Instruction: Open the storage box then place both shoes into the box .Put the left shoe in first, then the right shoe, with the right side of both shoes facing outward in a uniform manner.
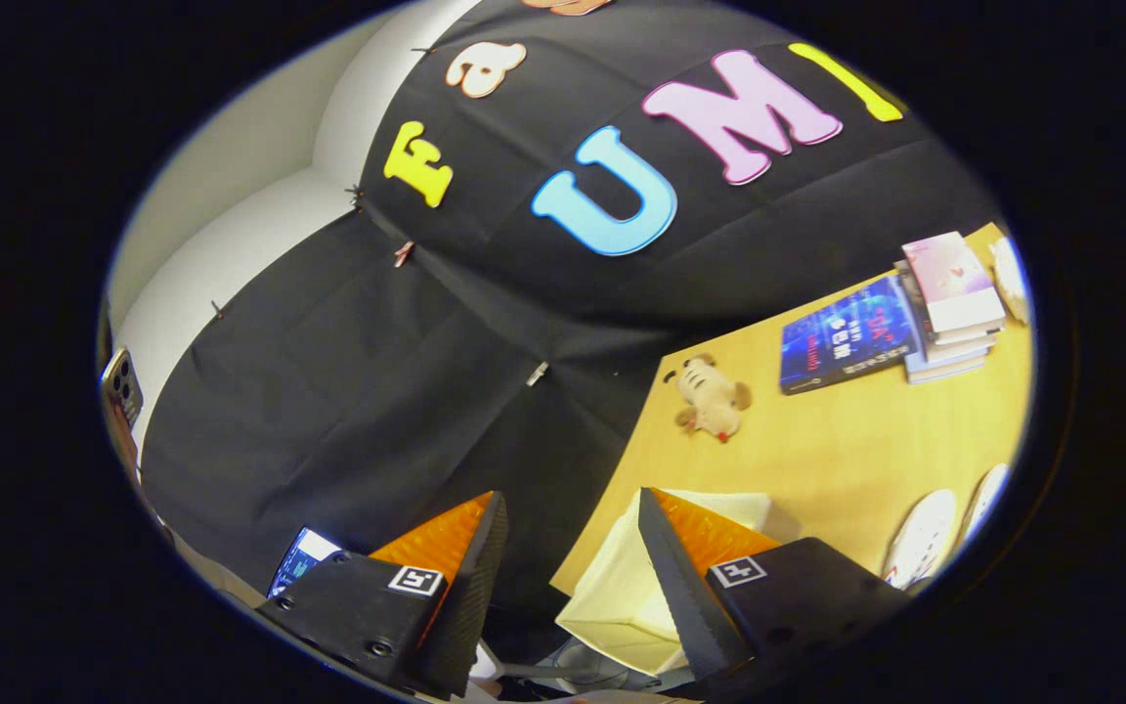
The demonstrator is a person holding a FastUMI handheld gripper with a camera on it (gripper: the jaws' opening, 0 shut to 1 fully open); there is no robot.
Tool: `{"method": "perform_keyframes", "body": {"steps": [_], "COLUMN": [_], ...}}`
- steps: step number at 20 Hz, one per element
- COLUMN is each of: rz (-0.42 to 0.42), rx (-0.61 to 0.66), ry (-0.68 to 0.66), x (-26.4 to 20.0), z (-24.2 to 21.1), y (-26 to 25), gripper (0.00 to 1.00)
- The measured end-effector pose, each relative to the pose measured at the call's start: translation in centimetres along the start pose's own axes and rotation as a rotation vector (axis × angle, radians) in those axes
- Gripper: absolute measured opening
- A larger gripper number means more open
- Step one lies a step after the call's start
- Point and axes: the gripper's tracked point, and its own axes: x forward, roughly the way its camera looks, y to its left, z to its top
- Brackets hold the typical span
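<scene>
Holding your gripper (pixel 568 533) with fingers apart and empty, you face a wooden table (pixel 837 460); the cream storage box (pixel 622 587) sits between them, two white shoes (pixel 925 538) lying beyond it.

The table (pixel 846 460) looks like smooth, pale wood. The toy dog (pixel 712 396) is plush; the books (pixel 900 328) have glossy covers.
</scene>
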Motion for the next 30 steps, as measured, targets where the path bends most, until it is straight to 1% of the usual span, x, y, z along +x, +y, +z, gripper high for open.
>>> {"method": "perform_keyframes", "body": {"steps": [3, 7, 11, 14, 17, 18, 20, 21, 22, 23, 25, 29, 30], "rz": [-0.133, -0.312, -0.468, -0.576, -0.628, -0.645, -0.655, -0.659, -0.671, -0.69, -0.723, -0.732, -0.726], "rx": [-0.005, -0.035, -0.043, -0.051, -0.045, -0.043, -0.033, -0.03, -0.031, -0.036, -0.04, -0.024, -0.026], "ry": [-0.026, 0.006, 0.08, 0.192, 0.3, 0.335, 0.394, 0.414, 0.434, 0.451, 0.479, 0.52, 0.529], "x": [-3.2, -7.1, -9.4, -10.6, -11.0, -11.0, -10.5, -10.3, -10.2, -10.2, -10.4, -9.9, -9.5], "z": [0.4, -0.8, -3.4, -6.7, -10.1, -11.3, -13.2, -13.8, -14.4, -15.0, -15.9, -17.5, -17.9], "y": [-5.4, -12.5, -19.4, -24.7, -28.0, -29.2, -30.8, -31.5, -32.4, -33.4, -35.1, -36.5, -36.7], "gripper": [0.83, 0.83, 0.83, 0.84, 0.82, 0.79, 0.76, 0.74, 0.69, 0.68, 0.62, 0.6, 0.58]}}
